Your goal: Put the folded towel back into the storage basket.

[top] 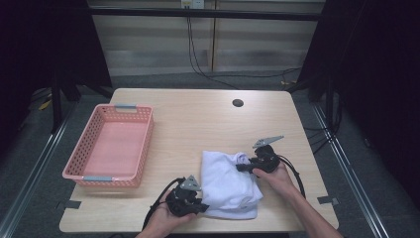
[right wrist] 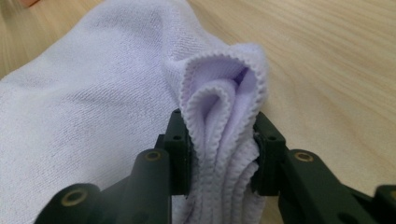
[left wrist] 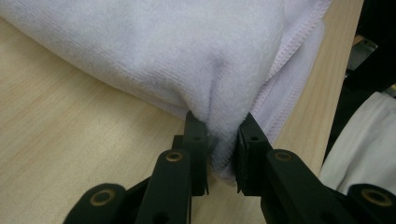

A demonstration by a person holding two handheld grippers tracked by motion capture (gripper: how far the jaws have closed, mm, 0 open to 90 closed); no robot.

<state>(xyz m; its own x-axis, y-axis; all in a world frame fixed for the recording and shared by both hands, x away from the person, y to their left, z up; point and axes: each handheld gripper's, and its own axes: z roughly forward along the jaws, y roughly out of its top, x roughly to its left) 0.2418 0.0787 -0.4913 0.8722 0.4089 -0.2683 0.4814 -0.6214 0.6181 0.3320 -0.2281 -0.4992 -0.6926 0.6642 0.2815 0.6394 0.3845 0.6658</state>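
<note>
1. A pale wooden worktop [top: 198, 119] stands in a dark-curtained room with cables trailing across the floor behind it.
2. The left hand-held gripper [top: 197, 207] is pinched on a thick fold of the white towel [top: 229, 184] at its near-left corner; in the left gripper view the pads [left wrist: 196, 140] press into the cloth from both sides, a grip apparently meant to gather several layers at once.
3. The right hand-held gripper [top: 241, 167] is clamped on the towel's far edge, where the right gripper view shows the ribbed hem bunched and rolled between its jaws.
4. With one grip at each end, the folded towel looks ready to be lifted as one bundle without coming undone.
5. The towel lies on the near-right part of the worktop, its lower edge close to the front lip, so there is little spare surface toward the person.
6. A pink basket [top: 143, 144] sits well apart on the left, empty, its long side facing the towel; bare wood lies between them, a clear path for a carry.
7. A round cable hole [top: 237, 103] marks the far side, well away from the work.
</note>
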